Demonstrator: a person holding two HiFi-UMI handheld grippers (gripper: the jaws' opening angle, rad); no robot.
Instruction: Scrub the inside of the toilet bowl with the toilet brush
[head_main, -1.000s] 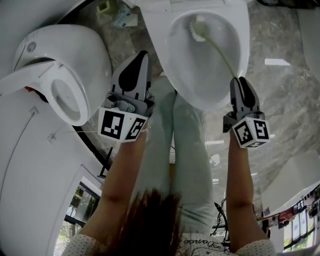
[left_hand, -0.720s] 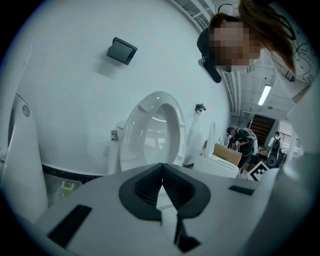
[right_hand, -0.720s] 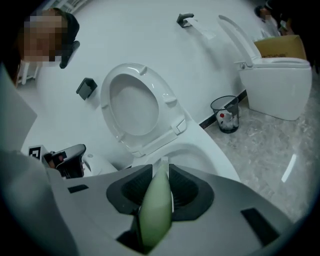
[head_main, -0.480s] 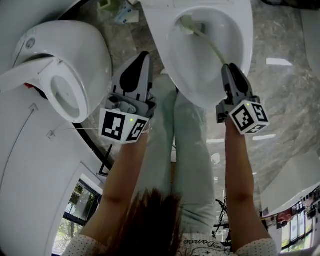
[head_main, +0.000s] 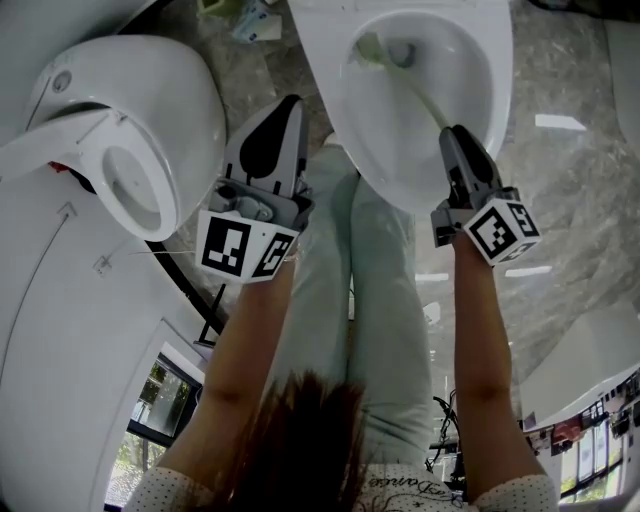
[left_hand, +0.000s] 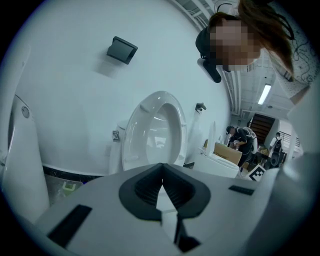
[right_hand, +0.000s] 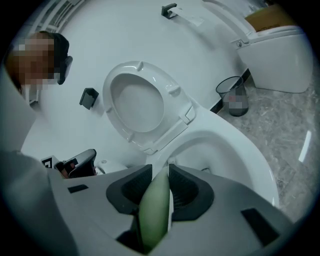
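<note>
Where the person's bare forearms (head_main: 470, 340) reach forward over pale green trousers (head_main: 385, 300), each one ends in a grey gripper carrying a marker cube. Nearest on the left side, the left gripper (head_main: 290, 102) hangs above the grey marbled floor (head_main: 570, 190), in the gap between two toilets and just beside the outer wall of the one being cleaned. Its own view shows the left gripper (left_hand: 161, 166) with its dark jaws pressed together and nothing between them.

On the other side, the right gripper (head_main: 452, 132) sits over the near rim of the toilet bowl (head_main: 490, 70). In the right gripper view its jaws pinch the pale green handle (right_hand: 156, 205) of the toilet brush, which runs out past the right gripper (right_hand: 161, 171) toward the white toilet bowl (right_hand: 250, 155). From the head view the handle (head_main: 425, 100) slants down and away into the bowl, and the brush head (head_main: 371, 46) lies against the inner wall at the far left, just beside the drain opening (head_main: 405, 52).

Beyond the bowl, the raised seat (right_hand: 137, 102) leans back against the white wall. A second toilet (head_main: 130, 130) stands to the left, well apart. Farther off, a dark waste bin (right_hand: 232, 95) stands on the floor by the wall.
</note>
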